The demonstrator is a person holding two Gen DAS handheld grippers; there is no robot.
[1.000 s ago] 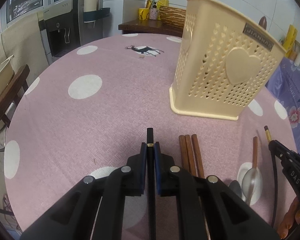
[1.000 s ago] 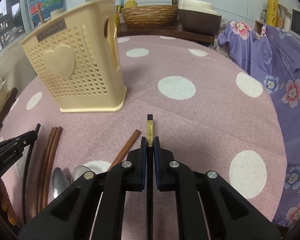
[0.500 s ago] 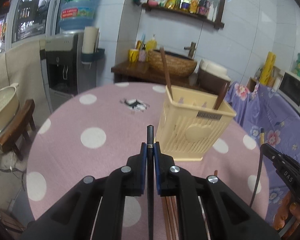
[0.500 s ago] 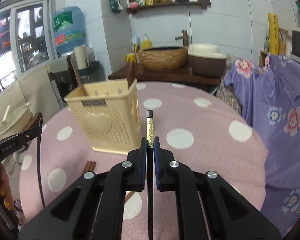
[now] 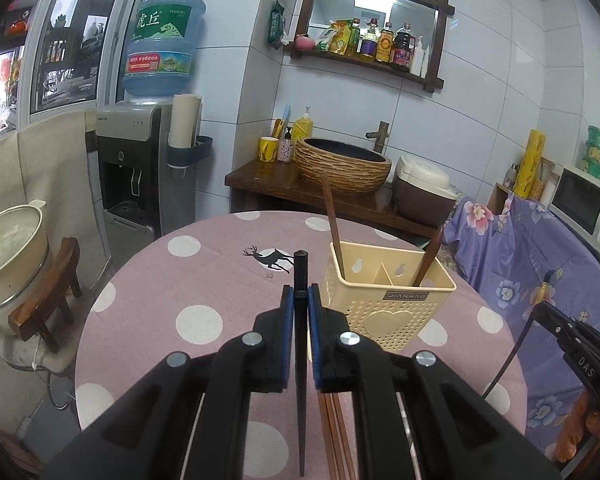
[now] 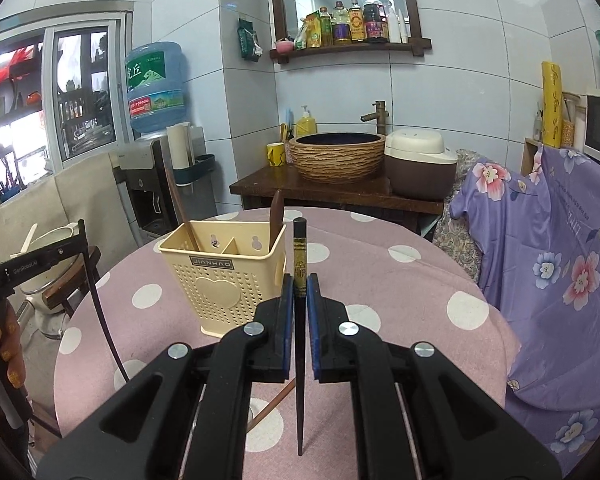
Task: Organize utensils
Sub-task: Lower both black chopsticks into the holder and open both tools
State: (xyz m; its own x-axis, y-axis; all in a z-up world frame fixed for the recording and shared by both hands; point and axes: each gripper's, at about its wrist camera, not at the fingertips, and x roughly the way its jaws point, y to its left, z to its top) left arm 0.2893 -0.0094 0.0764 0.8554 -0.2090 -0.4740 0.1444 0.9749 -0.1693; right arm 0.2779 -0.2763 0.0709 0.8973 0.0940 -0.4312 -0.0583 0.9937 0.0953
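Note:
My left gripper (image 5: pixel 300 300) is shut on a black chopstick (image 5: pixel 301 272), held high above the pink dotted table (image 5: pixel 188 280). My right gripper (image 6: pixel 299 290) is shut on a second black chopstick (image 6: pixel 299 248) with gold print. A cream perforated utensil holder (image 5: pixel 384 304) (image 6: pixel 224 276) stands on the table ahead, left of the right gripper and right of the left one. It holds a brown chopstick (image 5: pixel 334 224) and a wooden spoon (image 5: pixel 430 256). Brown chopsticks (image 5: pixel 336 432) lie on the table under the left gripper. The right gripper shows at the right edge (image 5: pixel 556 320) of the left wrist view.
A purple flowered cloth (image 6: pixel 548 264) drapes furniture at the right. Behind the table stands a dark wooden counter (image 6: pixel 340 192) with a woven basin and a rice cooker (image 6: pixel 420 168). A water dispenser (image 5: pixel 140 160) and a wooden stool (image 5: pixel 48 304) are at the left.
Both grippers have risen well above the table with their black chopsticks and tilted up, so the holder now sits lower and farther off and the back wall shows.

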